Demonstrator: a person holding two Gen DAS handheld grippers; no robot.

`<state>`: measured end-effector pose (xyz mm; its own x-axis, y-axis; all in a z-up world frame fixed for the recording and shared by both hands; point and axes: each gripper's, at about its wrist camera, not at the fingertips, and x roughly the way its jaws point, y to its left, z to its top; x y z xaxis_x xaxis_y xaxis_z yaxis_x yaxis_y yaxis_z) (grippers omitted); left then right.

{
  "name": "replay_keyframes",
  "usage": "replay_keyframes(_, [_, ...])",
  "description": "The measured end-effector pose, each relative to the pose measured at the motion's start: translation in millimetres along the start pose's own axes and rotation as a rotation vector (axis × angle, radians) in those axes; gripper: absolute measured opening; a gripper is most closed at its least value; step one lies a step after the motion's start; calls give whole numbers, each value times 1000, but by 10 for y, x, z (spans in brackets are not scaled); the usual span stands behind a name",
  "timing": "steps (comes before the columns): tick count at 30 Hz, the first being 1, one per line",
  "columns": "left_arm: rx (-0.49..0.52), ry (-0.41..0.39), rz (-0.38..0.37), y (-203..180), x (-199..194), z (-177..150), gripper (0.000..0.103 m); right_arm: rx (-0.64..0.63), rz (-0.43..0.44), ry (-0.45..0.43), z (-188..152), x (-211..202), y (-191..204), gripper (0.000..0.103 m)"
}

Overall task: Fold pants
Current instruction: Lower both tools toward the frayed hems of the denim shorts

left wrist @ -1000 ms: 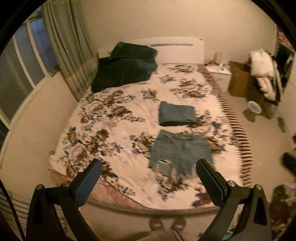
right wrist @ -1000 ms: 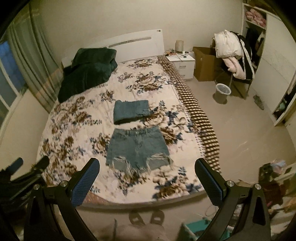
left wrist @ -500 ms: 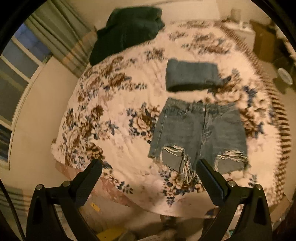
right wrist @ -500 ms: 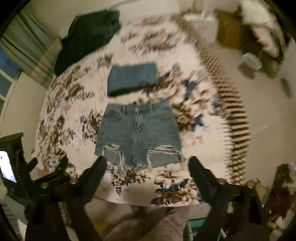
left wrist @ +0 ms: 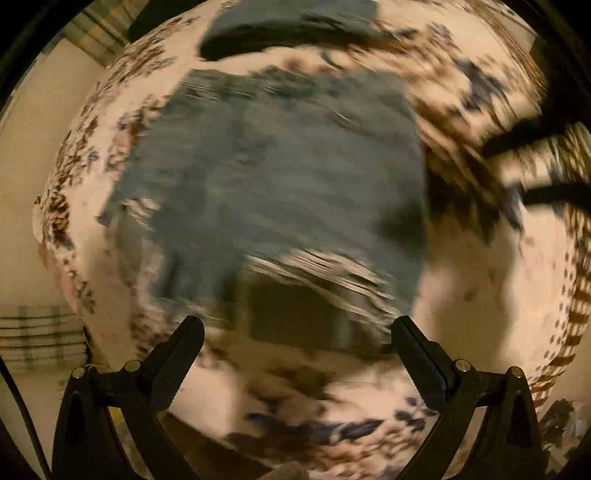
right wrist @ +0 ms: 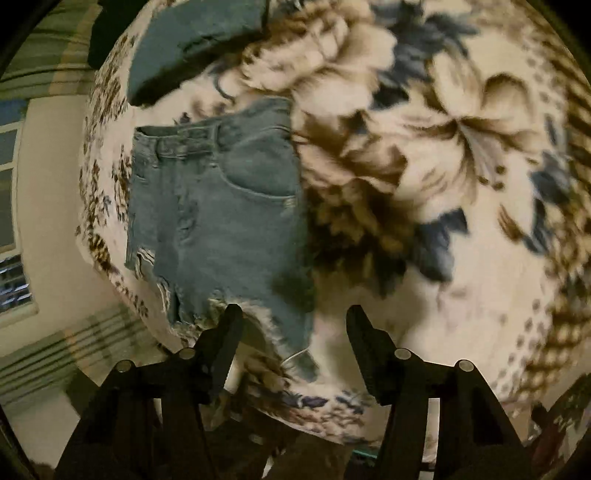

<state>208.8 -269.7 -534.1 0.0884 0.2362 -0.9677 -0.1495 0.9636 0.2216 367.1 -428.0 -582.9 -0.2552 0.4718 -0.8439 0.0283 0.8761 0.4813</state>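
Note:
A pair of blue denim shorts (left wrist: 273, 177) with frayed hems lies flat on the floral bedspread (left wrist: 472, 295). The left wrist view is blurred by motion. My left gripper (left wrist: 295, 332) is open and empty, just above the shorts' near hem. In the right wrist view the shorts (right wrist: 221, 214) lie left of centre. My right gripper (right wrist: 293, 319) is open and empty, jaws narrower than before, over the shorts' right leg hem. The right gripper also shows as a dark blur at the right edge of the left wrist view (left wrist: 535, 166).
A second, folded pair of denim shorts (right wrist: 192, 48) lies farther up the bed, also in the left wrist view (left wrist: 288, 26). The bed's near edge (right wrist: 314, 406) runs just below my grippers. A wall and window (right wrist: 14, 221) are at the left.
Both grippers have dropped from a high view of the room down close over the shorts at the foot of the bed. The right gripper's jaws have narrowed.

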Motion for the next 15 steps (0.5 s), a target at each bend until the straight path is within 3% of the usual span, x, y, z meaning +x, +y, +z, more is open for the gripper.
replay_keyframes(5, [46,22,40,-552,410,-105,103,-71,25,77,302,288,-114,63])
replay_keyframes(8, [28,74,20,-633,693,-36,92,-100,53,70,540,399,-88,63])
replay_keyframes(10, [-8,72,-71,-567,753,0,64,-93,77,54,698,462,-62,63])
replay_keyframes(11, [-14,60,-96,-543,738,13,57,-88,90,46,792,511,-45,63])
replay_keyframes(13, [-17,19,-124,-487,651,40,19,-75,105,33,944,598,-7,63])
replay_keyframes(14, [-20,0,-132,-444,606,50,12,-65,122,26,1006,645,8,63])
replay_keyframes(15, [-27,-12,-146,-380,571,64,5,-57,137,9,1047,668,33,56])
